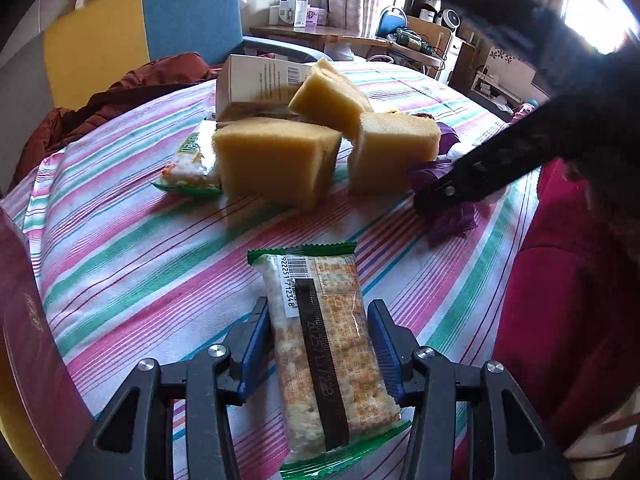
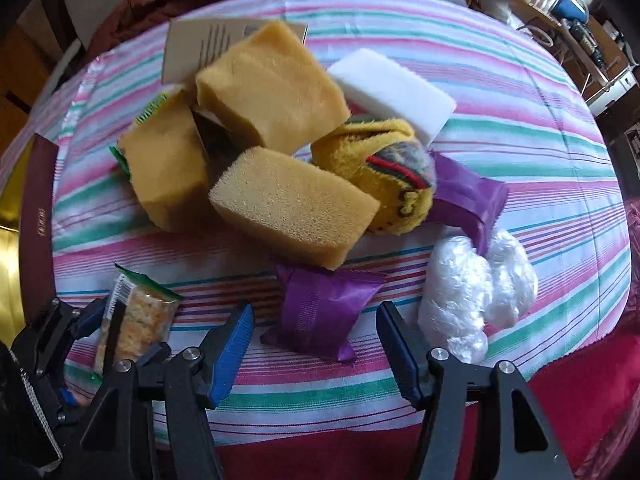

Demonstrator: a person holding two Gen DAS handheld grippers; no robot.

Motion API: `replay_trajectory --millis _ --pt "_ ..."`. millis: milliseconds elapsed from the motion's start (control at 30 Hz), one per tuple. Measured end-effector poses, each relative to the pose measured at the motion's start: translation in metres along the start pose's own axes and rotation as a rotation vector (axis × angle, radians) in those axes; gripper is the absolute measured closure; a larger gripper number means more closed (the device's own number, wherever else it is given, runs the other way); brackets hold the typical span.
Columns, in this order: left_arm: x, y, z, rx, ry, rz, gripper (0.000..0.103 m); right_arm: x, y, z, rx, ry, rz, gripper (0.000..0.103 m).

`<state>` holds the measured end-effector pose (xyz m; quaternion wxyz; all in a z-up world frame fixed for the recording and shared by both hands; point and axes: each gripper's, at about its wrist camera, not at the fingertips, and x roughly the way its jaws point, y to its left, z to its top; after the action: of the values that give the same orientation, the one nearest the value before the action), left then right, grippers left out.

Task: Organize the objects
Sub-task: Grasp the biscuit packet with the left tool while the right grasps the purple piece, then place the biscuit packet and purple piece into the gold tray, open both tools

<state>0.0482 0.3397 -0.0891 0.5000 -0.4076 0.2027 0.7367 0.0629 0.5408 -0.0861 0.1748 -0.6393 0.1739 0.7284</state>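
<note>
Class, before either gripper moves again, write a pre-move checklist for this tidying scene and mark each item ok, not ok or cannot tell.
1. Left gripper holds the cracker packet between both fingers: ok.
2. Packet lifted off the striped tablecloth: cannot tell.
3. Right gripper open wide enough for the near purple packet: ok.
4. Purple packet centred between the right fingers: ok, roughly, though it lies ahead of the tips.
5. Right gripper's path free of the crumpled white plastic: not ok, it sits close beside the right finger.
6. Yellow sponge pile stable: cannot tell; the pieces lean on each other.
</note>
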Motion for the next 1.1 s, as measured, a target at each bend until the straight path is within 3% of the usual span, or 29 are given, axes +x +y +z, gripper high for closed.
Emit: replay_trajectory --millis 67,100,200,333,600,733,900,1100 --pt "0.003 -0.004 -0.001 -0.004 -0.005 0.001 0.056 0.005 0.003 0.003 -0.01 0.006 -0.013 0.061" --pt "0.0 -0.003 -0.003 -0.006 -0.006 0.004 0.058 0.007 0.005 0.003 -0.021 0.007 -0.023 0.066" --pt "-0.009 0.0 -0.008 -0.012 -0.004 0.0 0.061 0.003 0.015 -0.003 -0.059 -0.016 -0.053 0.067" --pt "-0.03 0.003 -0.012 -0.043 -0.027 -0.033 0.061 -0.009 0.023 -0.026 -0.082 -0.05 -0.028 0.068" --pt "-0.094 0.027 -0.012 -0.111 -0.161 -0.02 0.061 -0.047 0.051 -0.064 -0.115 -0.219 0.138 0.068" --pt "-0.133 0.064 -0.029 -0.218 -0.212 0.051 0.061 -0.073 0.08 -0.053 -0.172 -0.299 0.222 0.068" --pt "-0.179 0.12 -0.067 -0.367 -0.249 0.218 0.061 -0.087 0.156 -0.042 -0.291 -0.349 0.359 0.068" --pt "-0.21 0.172 -0.124 -0.517 -0.224 0.42 0.061 -0.075 0.25 -0.047 -0.448 -0.327 0.502 0.068"
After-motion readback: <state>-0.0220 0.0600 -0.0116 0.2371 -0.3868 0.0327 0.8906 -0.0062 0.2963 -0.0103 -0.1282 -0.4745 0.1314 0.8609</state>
